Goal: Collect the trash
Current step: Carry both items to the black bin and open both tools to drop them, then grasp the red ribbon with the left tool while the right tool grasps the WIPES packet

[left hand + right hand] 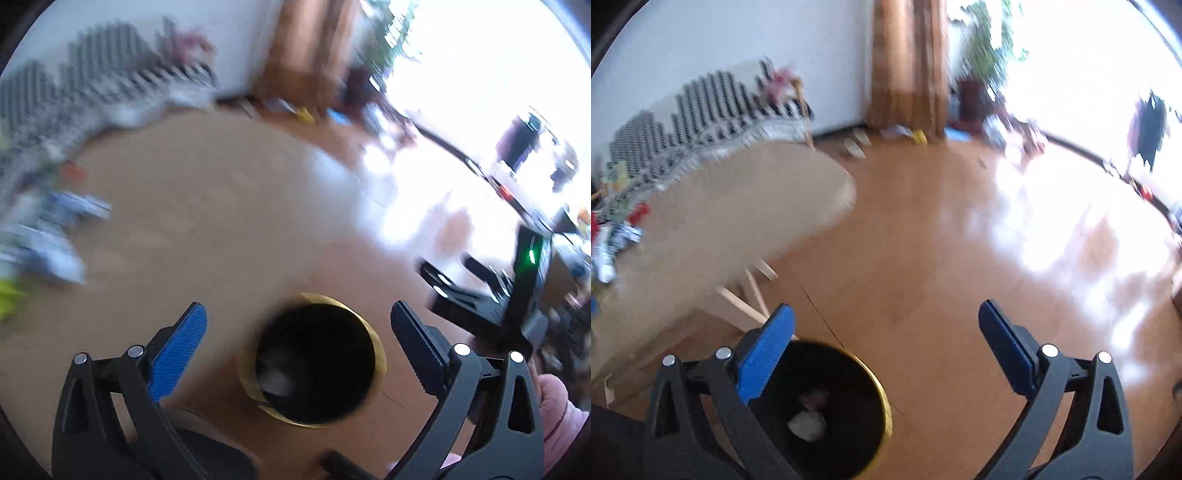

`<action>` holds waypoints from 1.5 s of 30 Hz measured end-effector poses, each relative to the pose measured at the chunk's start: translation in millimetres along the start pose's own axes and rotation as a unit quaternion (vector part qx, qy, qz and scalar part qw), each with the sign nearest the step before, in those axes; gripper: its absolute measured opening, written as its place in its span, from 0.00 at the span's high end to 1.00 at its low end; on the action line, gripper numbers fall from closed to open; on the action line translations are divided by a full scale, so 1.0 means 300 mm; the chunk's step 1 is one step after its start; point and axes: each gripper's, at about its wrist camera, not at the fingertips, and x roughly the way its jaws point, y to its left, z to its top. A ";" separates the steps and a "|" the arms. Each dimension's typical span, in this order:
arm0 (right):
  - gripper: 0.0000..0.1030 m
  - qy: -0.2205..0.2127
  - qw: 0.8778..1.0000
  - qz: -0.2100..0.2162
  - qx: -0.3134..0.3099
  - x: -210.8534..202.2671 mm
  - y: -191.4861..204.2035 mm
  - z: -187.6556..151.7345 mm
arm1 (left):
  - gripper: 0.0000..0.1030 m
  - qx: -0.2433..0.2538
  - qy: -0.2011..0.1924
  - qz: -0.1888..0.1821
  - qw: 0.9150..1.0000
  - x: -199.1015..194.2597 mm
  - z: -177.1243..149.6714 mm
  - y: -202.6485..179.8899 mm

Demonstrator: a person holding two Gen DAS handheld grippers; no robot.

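Angling down over the bin (317, 362), both tools (297, 350) (886, 350) gape wide, empty.

We see a black bin (317, 360) with a glossy, brass-coloured metallic rim between the fingers of the left hand-held gripper (297, 325); pale crumpled paper (808, 425) lies inside. Its pads (181, 350) look ribbed, blue and rubbery on matt dark plastic arms. Ahead of the right hand-held gripper (884, 326), the wooden floor (960, 240) shines glossy; to its left, the table (731, 206) looks matt, pale wood
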 end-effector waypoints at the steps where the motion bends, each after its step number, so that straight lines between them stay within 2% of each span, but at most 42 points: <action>1: 0.07 -0.006 1.000 0.013 -0.004 -0.010 0.031 0.015 | 0.06 -0.011 -0.019 0.028 0.999 -0.065 0.009 0.066; 2: 0.07 -0.012 0.999 0.037 -0.009 -0.022 0.077 0.034 | 0.06 -0.031 -0.039 0.063 0.997 -0.134 0.006 0.156; 4: 0.07 -0.010 0.996 0.086 -0.021 -0.037 0.161 0.062 | 0.06 -0.082 -0.063 0.131 0.986 -0.247 -0.026 0.349; 5: 0.07 -0.006 0.994 0.107 -0.025 -0.043 0.213 0.077 | 0.06 -0.116 -0.072 0.173 0.975 -0.301 -0.062 0.468; 6: 0.07 0.002 0.989 0.142 -0.030 -0.045 0.283 0.098 | 0.06 -0.139 -0.074 0.201 0.967 -0.330 -0.095 0.555; 7: 0.07 0.011 0.983 0.179 -0.038 -0.043 0.361 0.120 | 0.06 -0.167 -0.069 0.234 0.955 -0.361 -0.136 0.653; 8: 0.07 0.016 0.980 0.196 -0.044 -0.044 0.407 0.133 | 0.06 -0.189 -0.060 0.262 0.944 -0.387 -0.178 0.745; 11: 0.07 0.035 0.960 0.264 -0.082 -0.033 0.652 0.200 | 0.06 -0.224 -0.036 0.311 0.923 -0.419 -0.264 0.921; 12: 0.07 0.049 0.953 0.282 -0.097 -0.029 0.729 0.209 | 0.06 -0.231 -0.024 0.316 0.920 -0.410 -0.278 0.997; 14: 0.07 0.094 0.932 0.315 -0.151 0.022 0.897 0.226 | 0.06 -0.237 -0.002 0.309 0.921 -0.383 -0.280 1.080; 17: 0.07 0.133 0.913 0.313 -0.224 0.063 1.086 0.184 | 0.06 -0.246 0.027 0.305 0.920 -0.304 -0.272 1.179; 19: 0.07 0.158 0.901 0.315 -0.253 0.113 1.197 0.160 | 0.06 -0.241 0.057 0.292 0.924 -0.219 -0.266 1.229; 21: 0.07 0.177 0.897 0.294 -0.277 0.172 1.288 0.141 | 0.06 -0.247 0.071 0.280 0.925 -0.171 -0.274 1.272; 23: 0.07 0.192 0.895 0.280 -0.289 0.215 1.353 0.118 | 0.06 -0.244 0.081 0.255 0.932 -0.142 -0.275 1.302; 24: 0.07 0.205 0.892 0.275 -0.294 0.250 1.398 0.111 | 0.06 -0.241 0.086 0.258 0.932 -0.132 -0.277 1.324; 25: 0.07 0.217 0.889 0.274 -0.295 0.281 1.437 0.100 | 0.06 -0.236 0.091 0.276 0.927 -0.127 -0.281 1.341; 26: 0.07 0.222 0.889 0.274 -0.294 0.294 1.460 0.089 | 0.06 -0.235 0.088 0.276 0.928 -0.132 -0.284 1.344; 28: 0.07 0.227 0.889 0.273 -0.289 0.318 1.490 0.059 | 0.06 -0.218 0.078 0.271 0.934 -0.138 -0.289 1.353; 29: 0.05 0.222 0.892 0.272 -0.285 0.325 1.493 0.038 | 0.06 -0.212 0.074 0.269 0.937 -0.135 -0.290 1.354; 30: 0.05 0.199 0.897 0.264 -0.292 0.317 1.501 0.024 | 0.05 -0.207 0.067 0.270 0.938 -0.135 -0.293 1.360; 31: 0.05 0.178 0.900 0.246 -0.313 0.316 1.515 -0.003 | 0.05 -0.205 0.060 0.272 0.938 -0.129 -0.292 1.372; 32: 0.05 0.165 0.898 0.254 -0.320 0.315 1.531 -0.014 | 0.05 -0.206 0.055 0.274 0.938 -0.120 -0.288 1.398; 34: 0.05 0.165 0.898 0.256 -0.318 0.330 1.535 -0.019 | 0.05 -0.214 0.050 0.282 0.934 -0.123 -0.284 1.420; 37: 0.05 0.162 0.903 0.250 -0.311 0.343 1.547 -0.043 | 0.05 -0.214 0.056 0.281 0.934 -0.117 -0.269 1.432; 42: 0.05 0.163 0.903 0.249 -0.311 0.359 1.543 -0.024 | 0.05 -0.223 0.056 0.289 0.929 -0.118 -0.268 1.425; 45: 0.05 0.163 0.902 0.250 -0.312 0.361 1.537 -0.010 | 0.05 -0.217 0.056 0.284 0.932 -0.121 -0.277 1.405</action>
